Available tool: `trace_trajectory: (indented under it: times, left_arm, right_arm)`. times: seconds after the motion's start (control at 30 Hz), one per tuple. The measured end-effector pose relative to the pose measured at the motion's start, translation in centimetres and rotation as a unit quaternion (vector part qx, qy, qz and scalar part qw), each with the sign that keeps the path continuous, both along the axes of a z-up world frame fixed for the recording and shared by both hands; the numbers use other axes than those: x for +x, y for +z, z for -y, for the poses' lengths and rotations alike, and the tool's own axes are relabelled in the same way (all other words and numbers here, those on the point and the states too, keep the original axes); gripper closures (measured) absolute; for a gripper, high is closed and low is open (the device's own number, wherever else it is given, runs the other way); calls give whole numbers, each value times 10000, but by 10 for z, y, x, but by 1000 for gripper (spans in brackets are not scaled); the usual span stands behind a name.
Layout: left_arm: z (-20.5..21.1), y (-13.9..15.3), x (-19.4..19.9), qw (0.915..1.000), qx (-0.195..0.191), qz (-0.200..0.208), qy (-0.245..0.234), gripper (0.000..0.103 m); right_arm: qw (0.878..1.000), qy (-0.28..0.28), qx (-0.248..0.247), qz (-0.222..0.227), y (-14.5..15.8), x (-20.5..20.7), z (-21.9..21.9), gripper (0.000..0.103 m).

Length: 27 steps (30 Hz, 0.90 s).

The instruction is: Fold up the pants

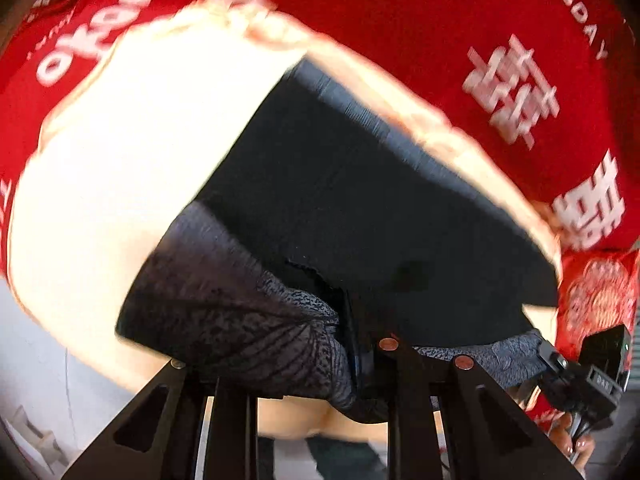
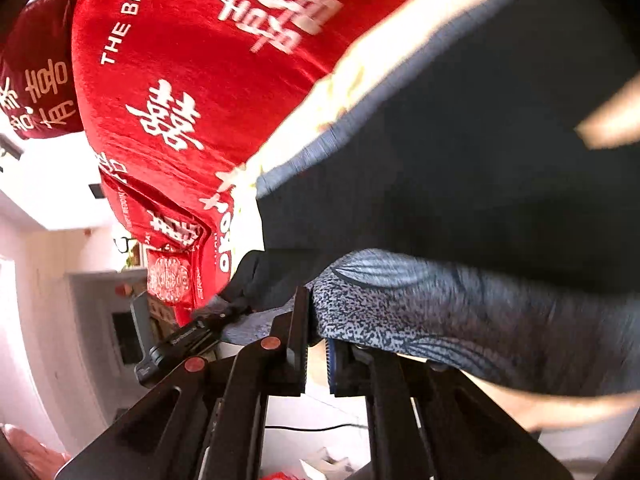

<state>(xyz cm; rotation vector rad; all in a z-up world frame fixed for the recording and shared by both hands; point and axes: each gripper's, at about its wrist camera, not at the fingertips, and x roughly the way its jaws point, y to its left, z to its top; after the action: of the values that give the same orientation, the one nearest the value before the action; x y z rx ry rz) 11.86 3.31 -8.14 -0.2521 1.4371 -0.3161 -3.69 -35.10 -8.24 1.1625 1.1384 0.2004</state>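
Above the red bedspread (image 1: 460, 20), both the left gripper (image 1: 360, 356) and right gripper (image 2: 318, 340) pinch the dark pants (image 1: 340, 200); carry both pinched edges level so the fold lands square.

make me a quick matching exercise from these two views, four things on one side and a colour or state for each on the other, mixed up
Things:
1. pants
2. bedspread
3. left gripper
4. sheet under the pants

Colour or state:
A. red with white lettering
B. shut on the patterned hem
C. cream
D. dark navy, edge lifted

Pairs: 1-D, 2-A, 3-B, 4-C
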Motion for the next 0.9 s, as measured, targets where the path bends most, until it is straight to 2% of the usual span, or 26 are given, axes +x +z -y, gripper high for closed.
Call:
trace_trajectory:
  times: [0.07, 0.17, 0.27, 0.33, 0.43, 0.5, 0.53, 0.6, 0.63, 0.67, 0.73, 0.8, 0.87, 0.9]
  left_arm:
    - [16, 9, 26, 9997, -5, 229, 12, 80]
    - [42, 3, 72, 9990, 93, 419, 75, 80]
    - [66, -20, 116, 9983, 325, 463, 137, 80]
    - [78, -48, 140, 9977, 529, 397, 173, 76]
    - [84, -79, 160, 9963, 796, 259, 208, 75]
    - [87, -89, 170, 9956, 885, 121, 273, 74]
    - [92, -90, 173, 9954, 907, 67, 289, 74]
    - [96, -82, 175, 9950, 979, 32, 181, 68]
    - [99, -75, 174, 9944, 1041, 136, 86, 56]
    - [102, -69, 173, 9934, 1118, 236, 15, 42]
    - [101, -49, 162, 9874, 1448, 639, -73, 23]
    - [101, -39, 158, 9851, 1506, 818, -118, 23]
    - [108, -42, 151, 9854, 1508, 763, -195, 23]
    - [111, -47, 148, 9853, 1523, 727, -262, 23]
  right_arm:
    - [9998, 168, -11, -79, -5, 39, 19, 93]
    - [9992, 288, 30, -268, -23, 95, 31, 92]
    - [9976, 350, 59, -592, -59, 132, 44, 92]
    - [9961, 369, 19, -798, -86, 153, 51, 92]
    - [9942, 362, 56, -1010, -118, 171, 57, 92]
    - [9929, 351, 123, -1126, -129, 180, 60, 91]
    - [9926, 389, 162, -1137, -128, 181, 60, 84]
    - [9935, 558, 182, -971, -116, 184, 58, 59]
    - [9940, 640, 113, -876, -108, 185, 56, 34]
    - [9945, 729, 4, -751, -96, 184, 53, 23]
    - [9933, 898, -488, -546, -69, 181, 46, 23]
    - [9887, 1101, -932, -406, -51, 176, 36, 26]
    - [9808, 1448, -1285, -219, -40, 171, 19, 55]
    - [9725, 1723, -1555, -200, -39, 171, 5, 58]
